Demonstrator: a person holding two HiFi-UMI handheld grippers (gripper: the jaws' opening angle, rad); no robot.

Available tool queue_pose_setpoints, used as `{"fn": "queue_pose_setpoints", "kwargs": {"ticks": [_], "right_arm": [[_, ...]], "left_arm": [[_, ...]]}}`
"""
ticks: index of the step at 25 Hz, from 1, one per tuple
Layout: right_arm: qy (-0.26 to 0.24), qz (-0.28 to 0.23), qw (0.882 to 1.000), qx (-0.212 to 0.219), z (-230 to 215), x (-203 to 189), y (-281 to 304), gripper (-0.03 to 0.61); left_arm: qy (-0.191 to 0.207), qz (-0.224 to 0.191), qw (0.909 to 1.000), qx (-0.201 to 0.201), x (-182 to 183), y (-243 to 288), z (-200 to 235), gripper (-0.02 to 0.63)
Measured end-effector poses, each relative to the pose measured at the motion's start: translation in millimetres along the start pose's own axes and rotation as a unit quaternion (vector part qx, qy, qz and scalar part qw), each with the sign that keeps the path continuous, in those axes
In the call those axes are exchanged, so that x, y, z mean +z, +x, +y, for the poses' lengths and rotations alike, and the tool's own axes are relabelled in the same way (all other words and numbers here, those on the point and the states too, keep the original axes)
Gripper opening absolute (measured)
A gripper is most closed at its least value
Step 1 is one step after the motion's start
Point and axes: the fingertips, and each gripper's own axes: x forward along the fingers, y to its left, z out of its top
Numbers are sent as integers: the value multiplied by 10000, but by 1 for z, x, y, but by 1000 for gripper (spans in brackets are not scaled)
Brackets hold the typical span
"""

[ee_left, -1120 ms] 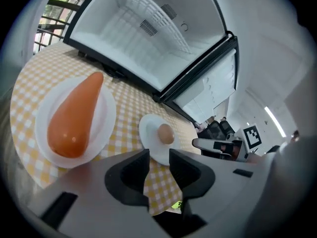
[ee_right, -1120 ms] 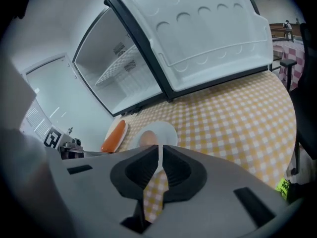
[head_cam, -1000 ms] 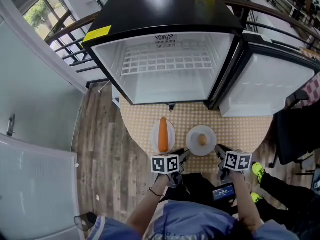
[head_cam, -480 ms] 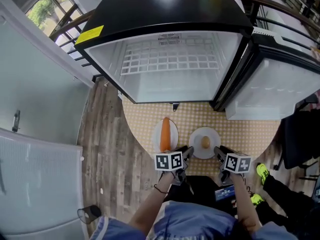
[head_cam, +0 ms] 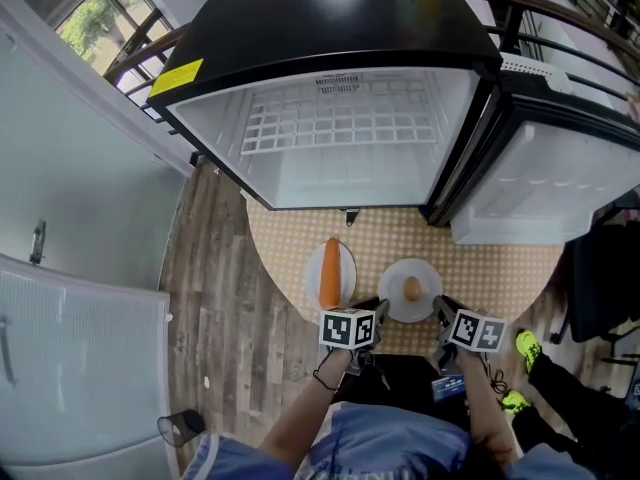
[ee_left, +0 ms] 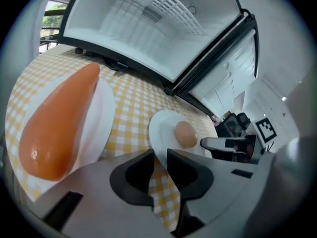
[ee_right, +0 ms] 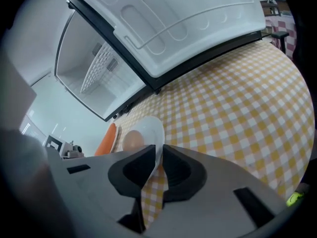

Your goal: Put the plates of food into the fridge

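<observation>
Two plates (head_cam: 346,268) (head_cam: 393,295), one carrot (head_cam: 329,273), one egg (head_cam: 411,289), one open fridge (head_cam: 330,28), one checked table (head_cam: 480,263), two grippers (head_cam: 372,314) (head_cam: 443,314)

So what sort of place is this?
Probably a home-style dining corner: an open fridge, a round checked-cloth table with an egg plate on it, and a wood floor.

The fridge (head_cam: 330,28) stands open at 12 o'clock, with free room inside up to the wire shelf (head_cam: 335,120) at the back. Its open door (head_cam: 545,183) blocks 2 o'clock. The bench (head_cam: 480,258) lies bare before the fridge. A narrow lane separates the carrot plate (head_cam: 347,266) and egg plate (head_cam: 394,294).
</observation>
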Motion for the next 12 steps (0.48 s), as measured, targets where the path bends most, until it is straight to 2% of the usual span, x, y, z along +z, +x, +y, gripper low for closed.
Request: {"fn": "queue_pose_setpoints", "kwargs": {"ticks": [3, 8, 12], "right_arm": [[42, -57, 9999, 101, 4, 6, -5, 51], [294, -61, 9991, 303, 11, 17, -11, 51], [287, -66, 9983, 498, 31, 32, -20, 49]], "left_arm": [[209, -34, 9998, 29, 3, -4, -4, 87], [-27, -439, 9990, -25, 19, -17, -12, 78], [-75, -735, 9973, -34, 33, -37, -19, 78]]}}
